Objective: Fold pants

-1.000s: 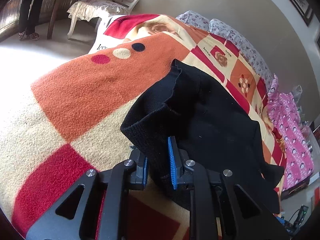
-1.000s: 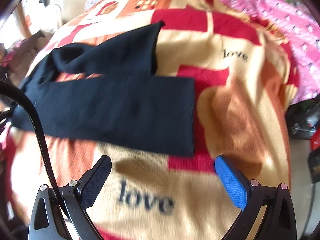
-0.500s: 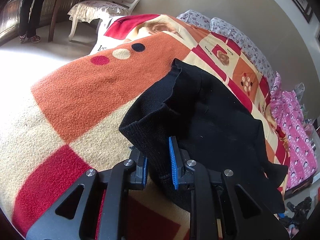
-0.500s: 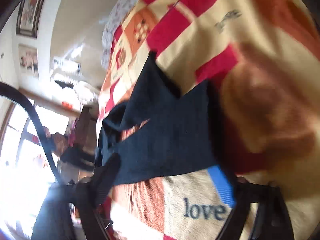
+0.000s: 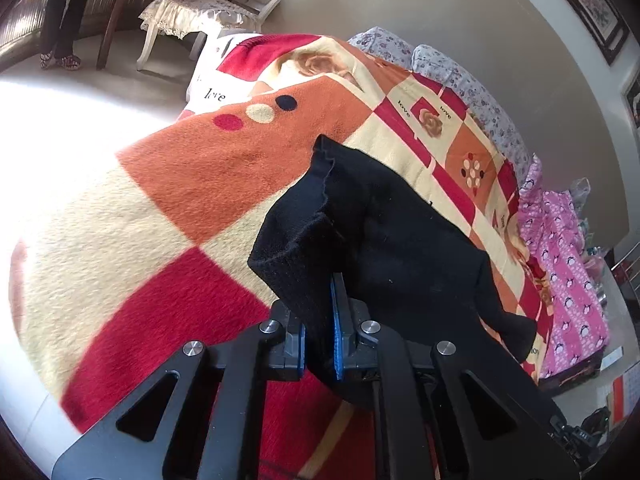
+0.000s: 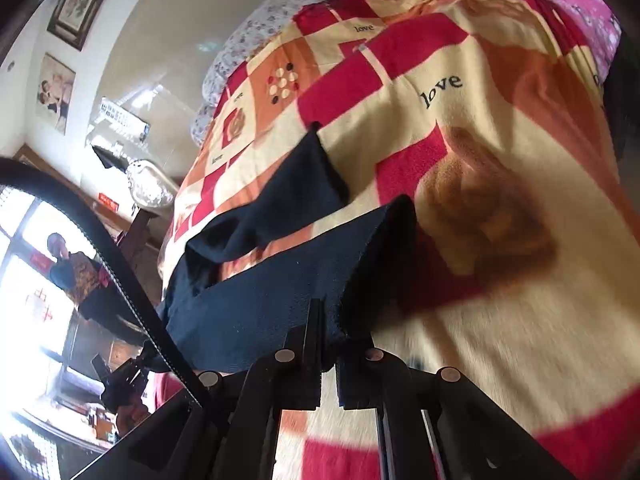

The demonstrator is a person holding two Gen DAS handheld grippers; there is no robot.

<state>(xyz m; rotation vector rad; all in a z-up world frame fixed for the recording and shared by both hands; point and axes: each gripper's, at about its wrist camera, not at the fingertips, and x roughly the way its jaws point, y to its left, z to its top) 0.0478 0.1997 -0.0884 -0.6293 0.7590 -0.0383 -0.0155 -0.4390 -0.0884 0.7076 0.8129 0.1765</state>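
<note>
**Both grippers pinch the black pants over the bed**

The left gripper [image 5: 320, 320] has its two fingers pressed together on a thick bunch of the black pants [image 5: 384, 240]. The ribbed edge of the cloth rises just above the blue pads [image 5: 335, 344], and the rest of the garment runs away to the right and far side, draped over the blanket [image 5: 152, 216]. One dark corner of the cloth hangs down at the right, near the pink sheet [image 5: 568, 280].

From the right wrist view, the right gripper [image 6: 326, 320] is closed on the near end of a pant leg [image 6: 264, 292], with the cloth caught between its fingers and lifted a little off the blanket [image 6: 500, 320]. That leg stretches from the fingers to the left. A second leg [image 6: 304, 176] lies flat on the blanket further off, pointing toward the far side, apart from the held one except where they join at the left.

The blanket is checked in red, orange and cream, with the word "love" printed on it in several places. A flowered pillow [image 5: 472, 80] lies at the far end of the bed. A white chair [image 5: 224, 8] stands on the floor beyond the bed's far left corner. A person [image 6: 76, 268] is at the left of the right wrist view, near a bright window, and a black cable [image 6: 100, 248] crosses in front of them.
</note>
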